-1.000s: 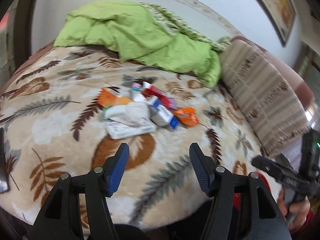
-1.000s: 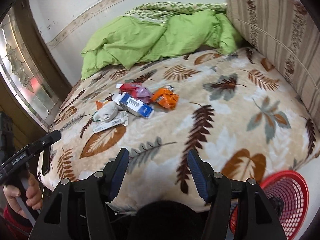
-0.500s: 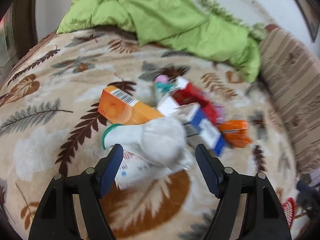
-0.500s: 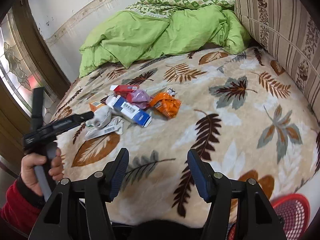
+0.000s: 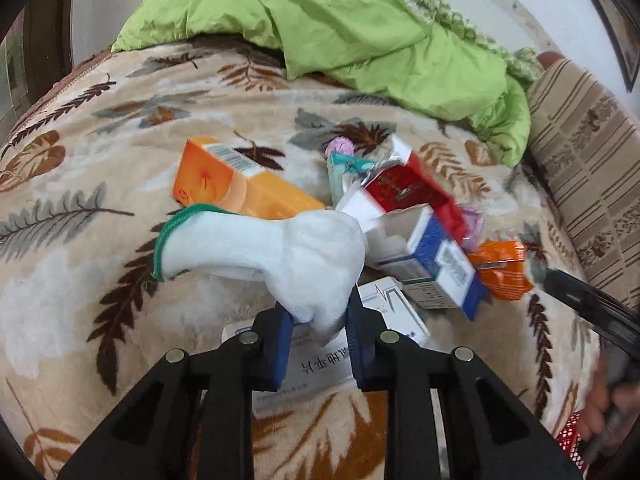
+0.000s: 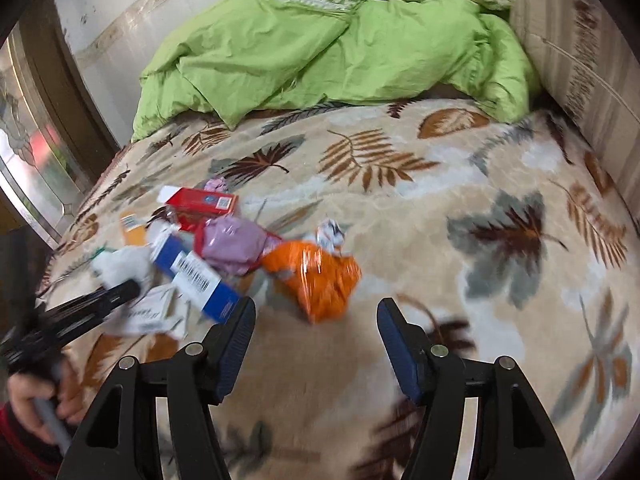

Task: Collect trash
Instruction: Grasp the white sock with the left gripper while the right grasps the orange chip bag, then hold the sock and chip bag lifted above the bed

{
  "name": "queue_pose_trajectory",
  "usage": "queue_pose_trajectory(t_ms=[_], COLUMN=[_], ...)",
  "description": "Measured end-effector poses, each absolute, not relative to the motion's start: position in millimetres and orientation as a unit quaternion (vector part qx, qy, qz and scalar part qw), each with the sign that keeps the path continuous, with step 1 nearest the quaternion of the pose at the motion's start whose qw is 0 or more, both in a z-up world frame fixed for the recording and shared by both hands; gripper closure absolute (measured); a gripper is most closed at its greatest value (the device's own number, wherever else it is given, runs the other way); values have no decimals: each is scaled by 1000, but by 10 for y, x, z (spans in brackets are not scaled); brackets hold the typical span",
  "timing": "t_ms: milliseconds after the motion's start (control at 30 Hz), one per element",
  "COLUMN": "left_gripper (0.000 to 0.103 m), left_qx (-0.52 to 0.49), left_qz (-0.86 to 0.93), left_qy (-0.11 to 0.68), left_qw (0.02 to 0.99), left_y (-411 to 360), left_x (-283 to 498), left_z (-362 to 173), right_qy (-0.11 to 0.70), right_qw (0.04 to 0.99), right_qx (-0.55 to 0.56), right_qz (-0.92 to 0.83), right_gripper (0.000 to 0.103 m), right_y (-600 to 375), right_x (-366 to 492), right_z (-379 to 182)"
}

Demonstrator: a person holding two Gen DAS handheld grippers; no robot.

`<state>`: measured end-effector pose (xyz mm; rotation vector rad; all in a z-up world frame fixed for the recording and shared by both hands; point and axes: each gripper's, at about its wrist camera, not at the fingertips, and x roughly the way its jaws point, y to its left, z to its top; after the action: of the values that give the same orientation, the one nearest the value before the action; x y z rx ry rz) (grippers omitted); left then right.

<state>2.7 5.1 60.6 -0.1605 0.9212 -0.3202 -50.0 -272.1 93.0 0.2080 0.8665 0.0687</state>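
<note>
A: Sock (image 5: 280, 256), white with a green cuff, lies at the near edge of the trash pile on the leaf-print blanket (image 5: 80, 272). Left gripper (image 5: 318, 332) is clamped on its toe end; both blue pads press the fabric.

B: Neighbours of the sock?

A: Orange box (image 5: 236, 184) just behind it, touching the cuff side. Blue-and-white box (image 5: 436, 268) just beside it to the right, with a red box (image 5: 408, 192) behind that one. A flat white packet (image 5: 316, 364) with printed text lies under the sock's toe. An orange wrapper (image 6: 320, 276) sits on the far right of the pile, well apart from the sock.

B: Right gripper?

A: Right gripper (image 6: 316, 340) spread wide, nothing between the pads, hovering just short of the orange wrapper. View is motion-blurred.

B: Background?

A: Green quilt (image 6: 320, 44) heaped behind the pile; striped cushion (image 5: 584, 152) to the right of it.
</note>
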Motion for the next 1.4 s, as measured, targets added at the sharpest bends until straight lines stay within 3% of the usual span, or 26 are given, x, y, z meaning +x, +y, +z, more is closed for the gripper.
queue_pose_trajectory(t_ms=[233, 300, 333, 933, 1400], left_gripper=[80, 80, 80, 80, 80], left_qx=[-75, -69, -67, -8, -5], left_qz=[-188, -194, -196, -169, -183], left_qy=[411, 403, 400, 339, 332], left_qw=[889, 892, 893, 925, 925], left_y=[93, 96, 99, -108, -94], left_x=[-252, -352, -401, -1465, -1803], left_z=[862, 917, 934, 1124, 1300], right_qy=[440, 444, 445, 356, 339], right_qw=[892, 889, 887, 929, 934], right_qx=[96, 111, 116, 99, 106], right_qz=[28, 33, 35, 27, 43], right_gripper=[36, 46, 60, 61, 61], right_y=[-2690, -2683, -2682, -2046, -1900], right_x=[-88, -83, -92, -1732, -2143], right_z=[606, 555, 548, 1099, 1360])
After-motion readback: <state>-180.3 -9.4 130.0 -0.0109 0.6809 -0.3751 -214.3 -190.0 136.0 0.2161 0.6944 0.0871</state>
